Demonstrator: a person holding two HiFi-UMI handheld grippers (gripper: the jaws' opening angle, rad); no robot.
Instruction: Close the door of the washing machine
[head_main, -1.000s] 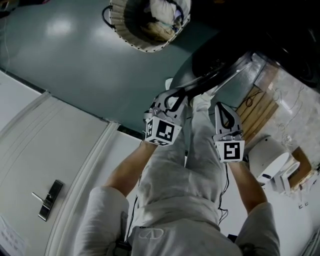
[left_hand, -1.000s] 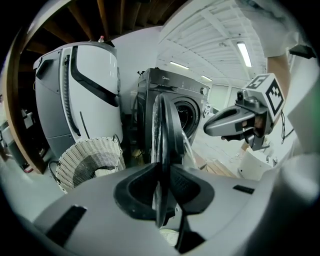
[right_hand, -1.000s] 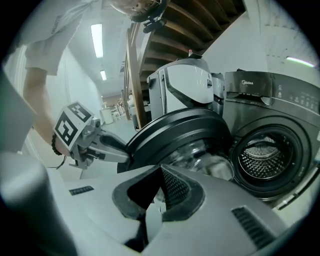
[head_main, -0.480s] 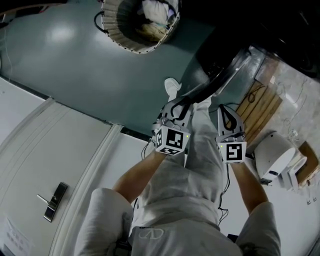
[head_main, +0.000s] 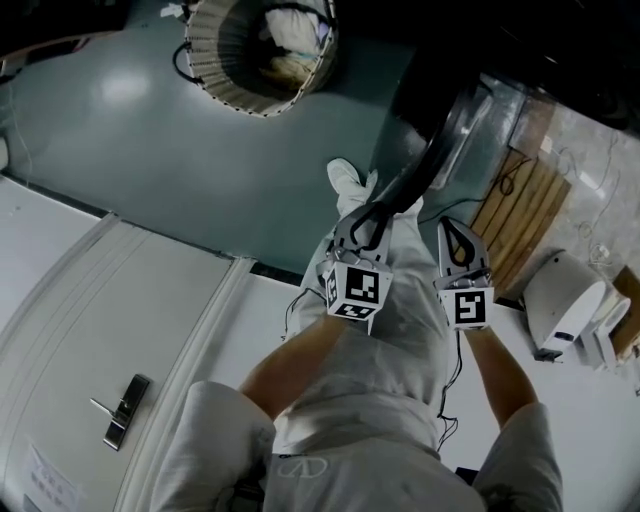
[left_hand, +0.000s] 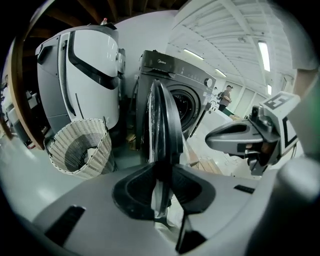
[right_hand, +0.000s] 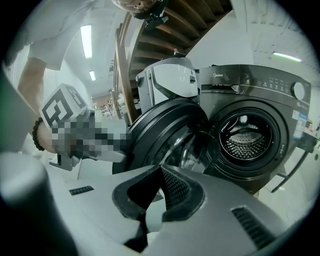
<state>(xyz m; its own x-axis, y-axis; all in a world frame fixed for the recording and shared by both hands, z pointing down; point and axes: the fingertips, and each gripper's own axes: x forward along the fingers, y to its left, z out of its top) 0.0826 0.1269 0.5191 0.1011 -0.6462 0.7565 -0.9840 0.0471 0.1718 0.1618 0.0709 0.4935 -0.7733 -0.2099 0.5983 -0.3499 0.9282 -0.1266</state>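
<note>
The dark round washing machine door (head_main: 440, 150) stands part open and shows edge-on in the left gripper view (left_hand: 161, 115). My left gripper (head_main: 368, 212) holds its rim: the rim fills the gap between the pads (left_hand: 161, 167). Those jaws have just been opening a little, with the rim still between them. My right gripper (head_main: 452, 228) hangs just right of the door, apart from it, tips together on nothing (right_hand: 160, 170). The grey front-loading machine's drum opening (right_hand: 247, 135) shows behind the door (right_hand: 155, 130).
A woven laundry basket (head_main: 260, 55) with clothes stands on the green floor left of the machine (left_hand: 80, 147). A white appliance (left_hand: 85, 75) is next to the machine. A wooden pallet (head_main: 520, 220) and a white device (head_main: 565, 300) lie to the right. My legs (head_main: 385, 330) are below.
The door has swung and stands steeper in the head view. Both grippers have shifted right with it, the left one still on the rim. The basket has slid left in the picture.
</note>
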